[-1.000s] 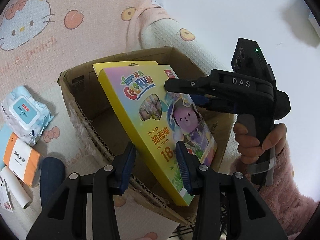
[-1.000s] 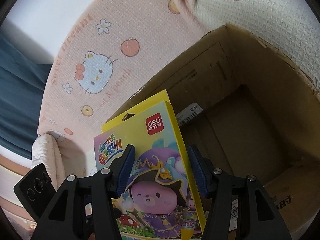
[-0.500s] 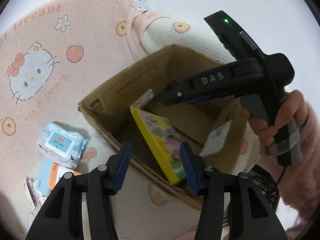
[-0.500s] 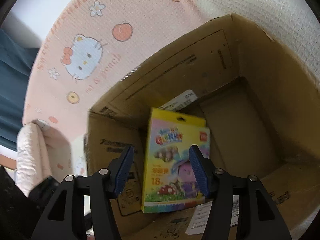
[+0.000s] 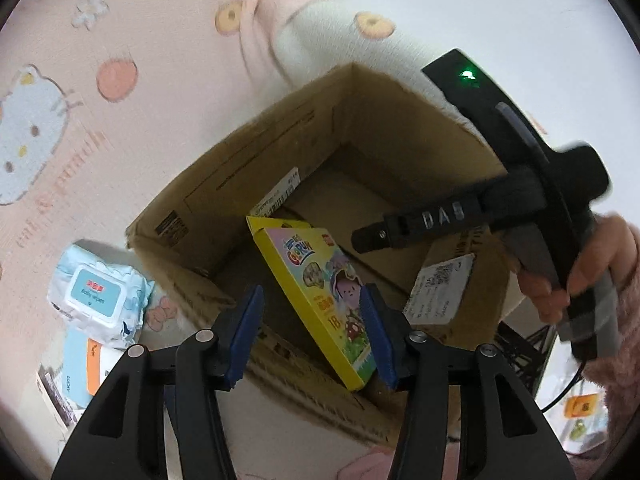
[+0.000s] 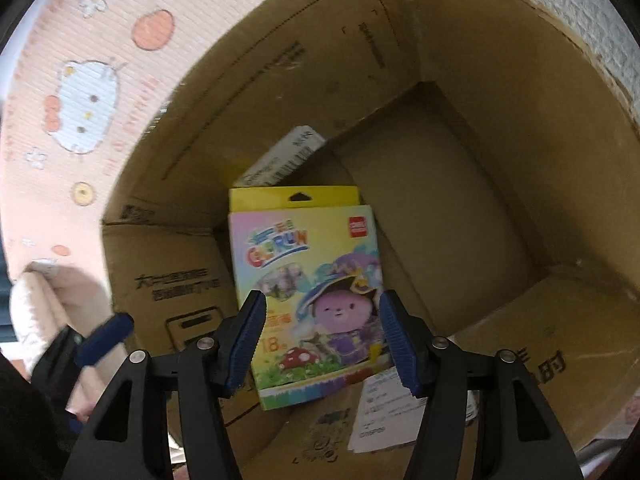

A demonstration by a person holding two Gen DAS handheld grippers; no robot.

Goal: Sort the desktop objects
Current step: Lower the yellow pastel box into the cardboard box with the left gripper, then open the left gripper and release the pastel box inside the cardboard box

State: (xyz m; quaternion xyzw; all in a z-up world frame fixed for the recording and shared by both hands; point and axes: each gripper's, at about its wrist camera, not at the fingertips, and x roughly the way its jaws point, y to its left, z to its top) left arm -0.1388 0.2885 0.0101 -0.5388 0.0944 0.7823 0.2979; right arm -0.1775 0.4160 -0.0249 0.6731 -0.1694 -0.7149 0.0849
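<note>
A yellow crayon box [image 5: 320, 292] with a purple cartoon figure leans tilted inside the open cardboard box [image 5: 240, 148], its lower end near the front wall. My left gripper [image 5: 312, 336] stands open above the carton's near rim, its blue pads apart from the crayon box. My right gripper [image 5: 372, 238], held in a hand with a pink fuzzy sleeve, points down into the carton. In the right wrist view the crayon box [image 6: 308, 280] lies beyond my open right gripper [image 6: 322, 340], untouched, against the cardboard box wall [image 6: 460, 60].
A pack of baby wipes [image 5: 98, 292] and an orange-and-white pack [image 5: 86, 364] lie left of the carton on the pink cartoon-cat cloth [image 5: 60, 80]. White shipping labels [image 5: 438, 288] stick on the carton's flaps. A black wire rack [image 5: 520, 352] stands at the right.
The crayon box, a second ago up between the grippers' fingers, has dropped into the carton and leans there. My left gripper widened and drew back; my right gripper sank toward the carton.
</note>
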